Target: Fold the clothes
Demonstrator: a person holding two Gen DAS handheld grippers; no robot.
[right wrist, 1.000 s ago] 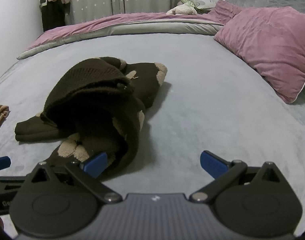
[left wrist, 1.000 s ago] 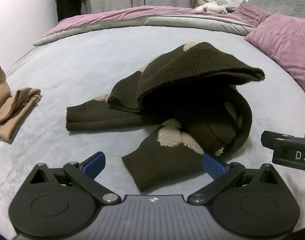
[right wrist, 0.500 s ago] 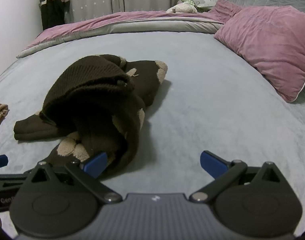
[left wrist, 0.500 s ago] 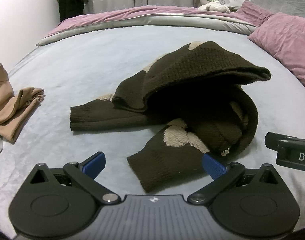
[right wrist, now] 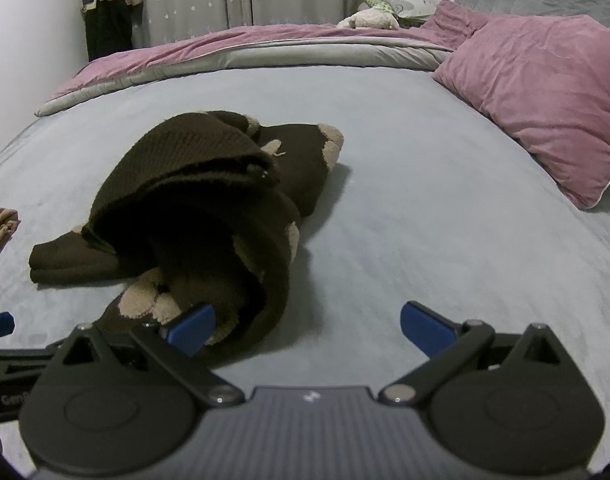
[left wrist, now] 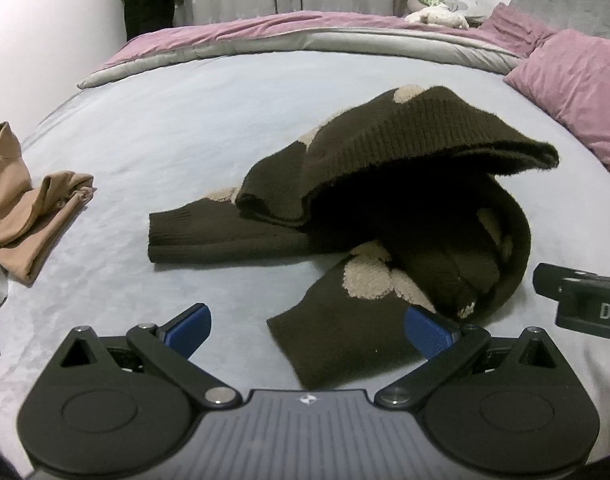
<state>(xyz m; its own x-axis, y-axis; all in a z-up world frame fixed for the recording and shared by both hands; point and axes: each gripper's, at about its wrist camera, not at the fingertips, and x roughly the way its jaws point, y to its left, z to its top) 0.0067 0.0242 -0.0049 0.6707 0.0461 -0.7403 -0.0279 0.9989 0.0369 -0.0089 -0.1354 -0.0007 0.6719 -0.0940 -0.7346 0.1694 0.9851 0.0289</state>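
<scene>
A dark brown knit sweater [left wrist: 385, 184] with cream flower patches lies crumpled on the grey bed [left wrist: 165, 128], one sleeve stretched left and one cuff pointing toward me. My left gripper [left wrist: 307, 330] is open and empty, its fingertips either side of the near cuff, just short of it. In the right wrist view the sweater [right wrist: 201, 208] lies left of centre. My right gripper [right wrist: 307, 326] is open and empty, its left fingertip at the sweater's near edge. The right gripper's body shows at the right edge of the left wrist view [left wrist: 581, 300].
A tan garment [left wrist: 29, 204] lies crumpled at the bed's left edge. A pink pillow [right wrist: 545, 92] sits at the right. A pink and grey duvet [left wrist: 305, 36] is rolled along the far side. Curtains and hanging clothes stand behind the bed.
Both grippers have shifted slightly left and back from the sweater, which now sits a little further right in the left wrist view. Both stay open.
</scene>
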